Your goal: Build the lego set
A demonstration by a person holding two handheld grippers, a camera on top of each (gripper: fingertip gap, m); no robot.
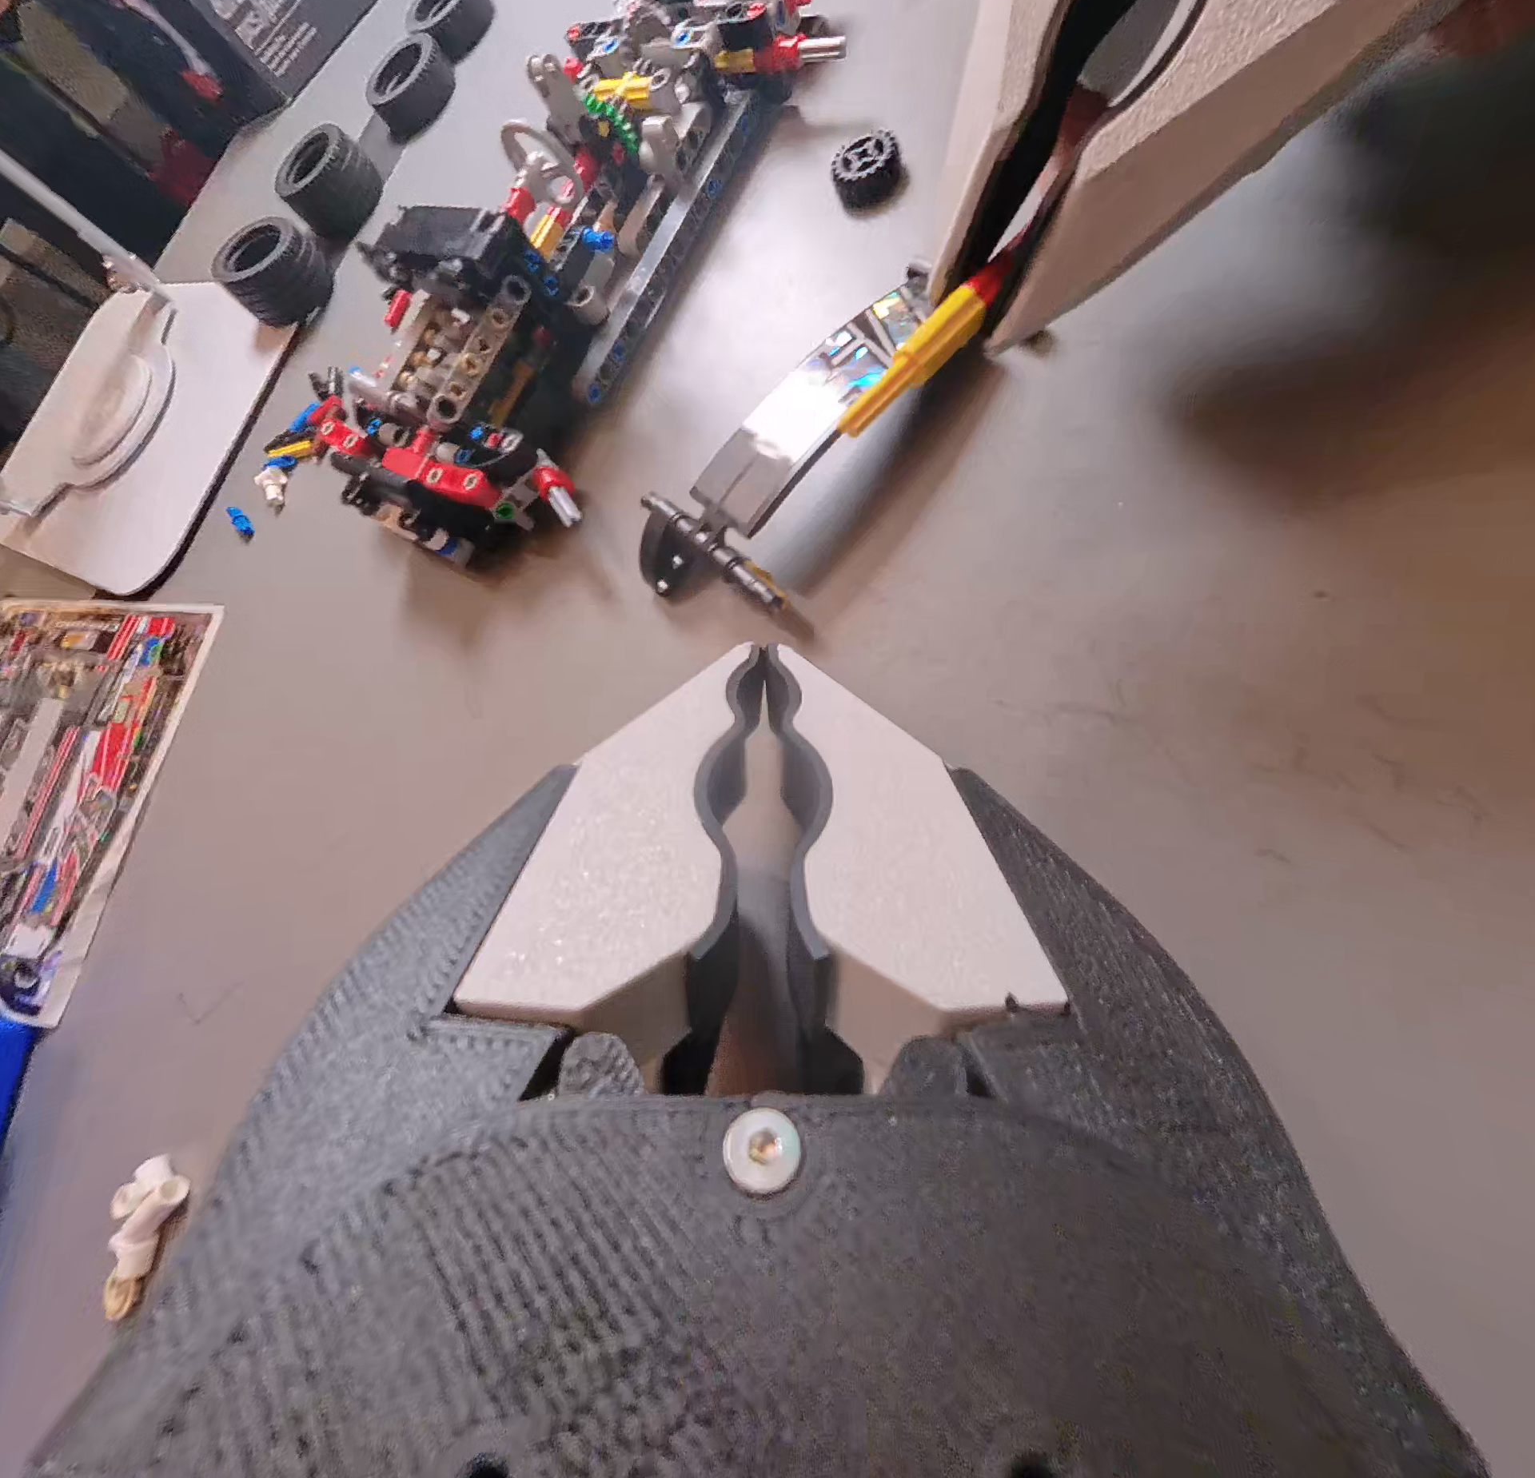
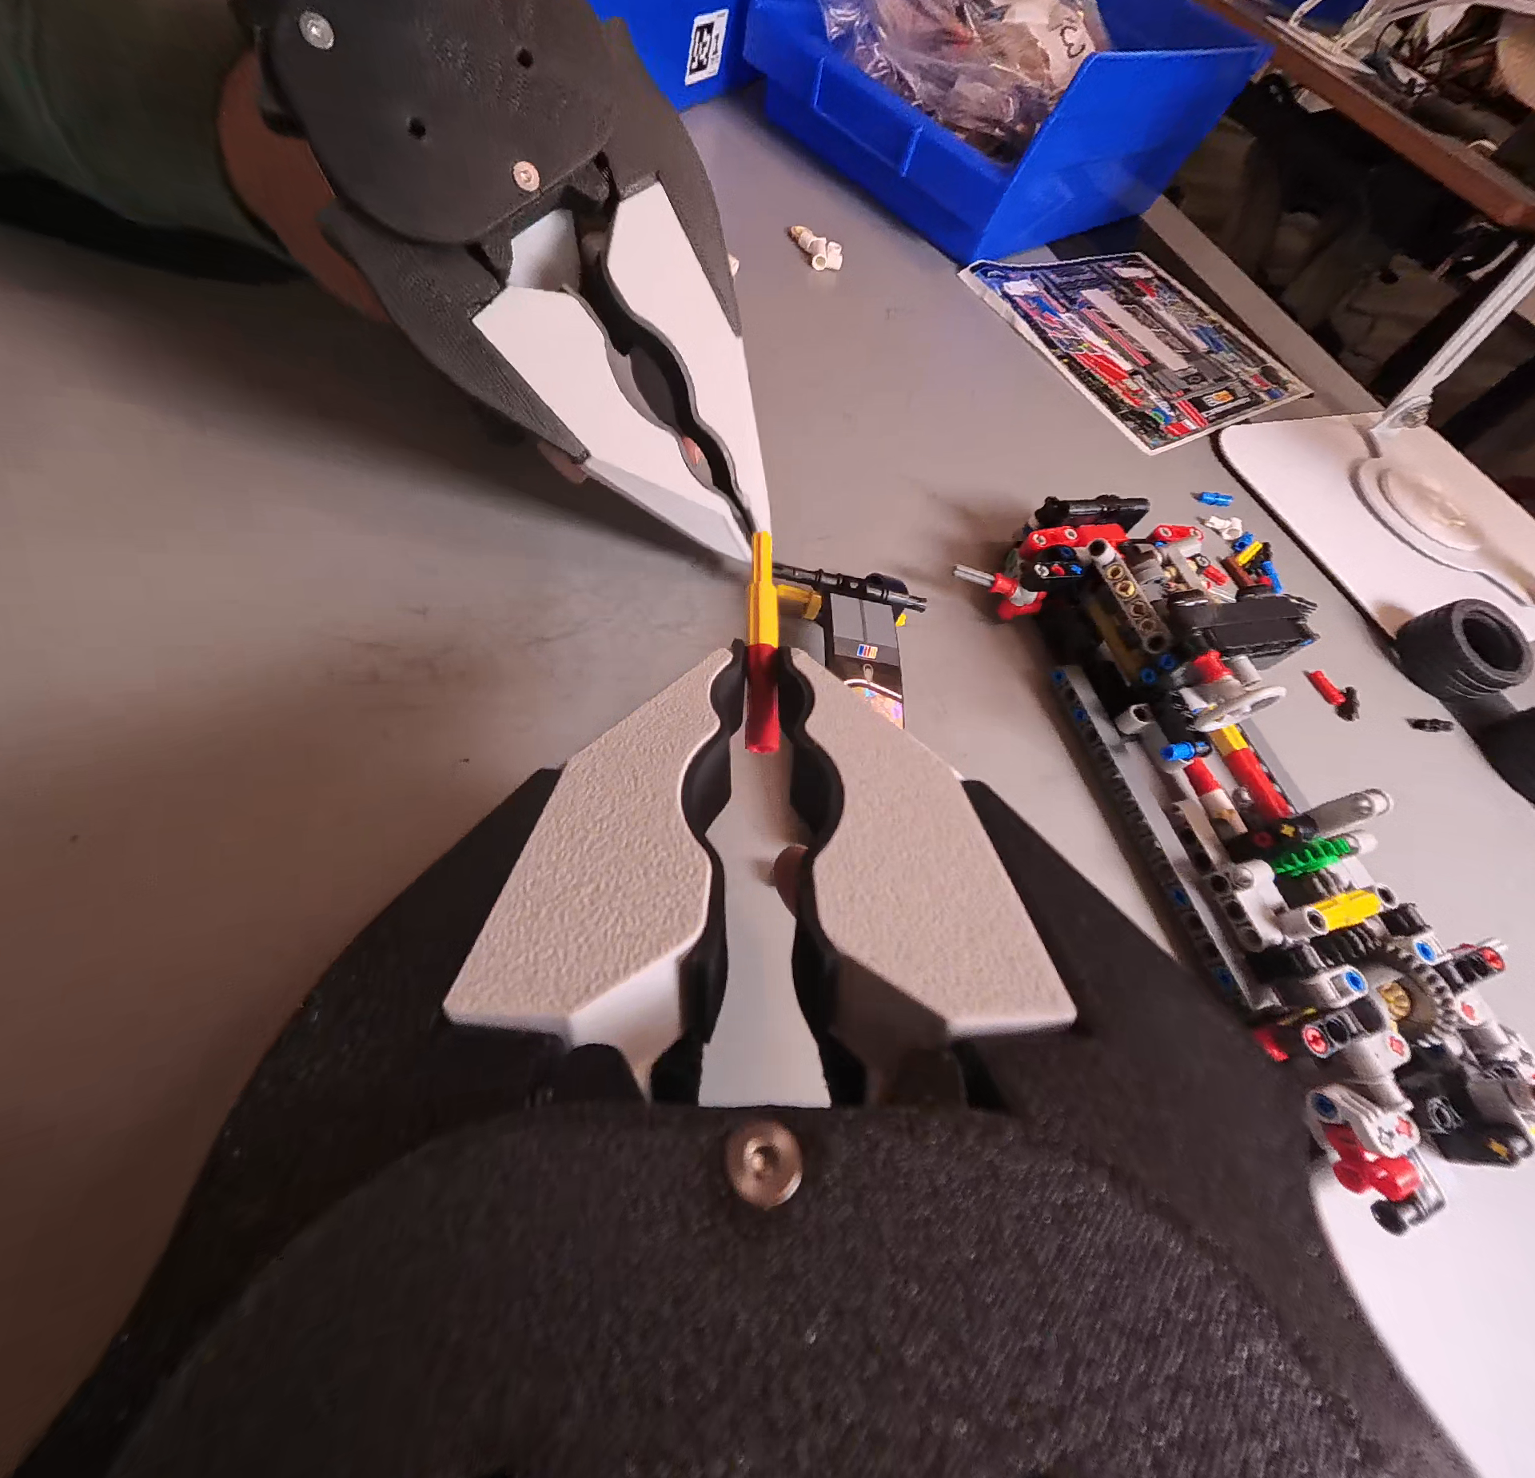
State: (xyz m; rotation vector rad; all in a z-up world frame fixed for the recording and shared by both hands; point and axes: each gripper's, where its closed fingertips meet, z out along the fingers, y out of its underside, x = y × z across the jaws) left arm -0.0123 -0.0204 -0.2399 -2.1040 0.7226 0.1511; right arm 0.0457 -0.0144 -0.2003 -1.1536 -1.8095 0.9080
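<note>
My right gripper [image 2: 760,656] is shut on a red axle [image 2: 760,703] that carries a yellow connector [image 2: 762,599]. The connector meets a curved grey panel with shiny stickers [image 1: 797,425], which has a black axle [image 1: 714,545] at its far end and lies on the table. The right gripper also shows in the left wrist view [image 1: 993,292]. My left gripper [image 1: 764,649] is shut and empty, its tips just short of the panel's black axle end. In the right wrist view it [image 2: 752,516] points at the yellow tip. The part-built lego chassis [image 1: 498,317] lies beyond.
Several black tyres [image 1: 332,176] and a small black wheel hub [image 1: 868,161] lie by the chassis. A printed sheet [image 2: 1138,350], a white lamp base [image 2: 1370,508], blue bins [image 2: 1038,151] with bagged parts and loose small white pieces [image 2: 818,249] lie around. The tips of one gripper are about 8 cm away from the tips of the other. Between my right fingertips and the small black wheel hub [image 1: 868,161] there is roughly 11 cm.
</note>
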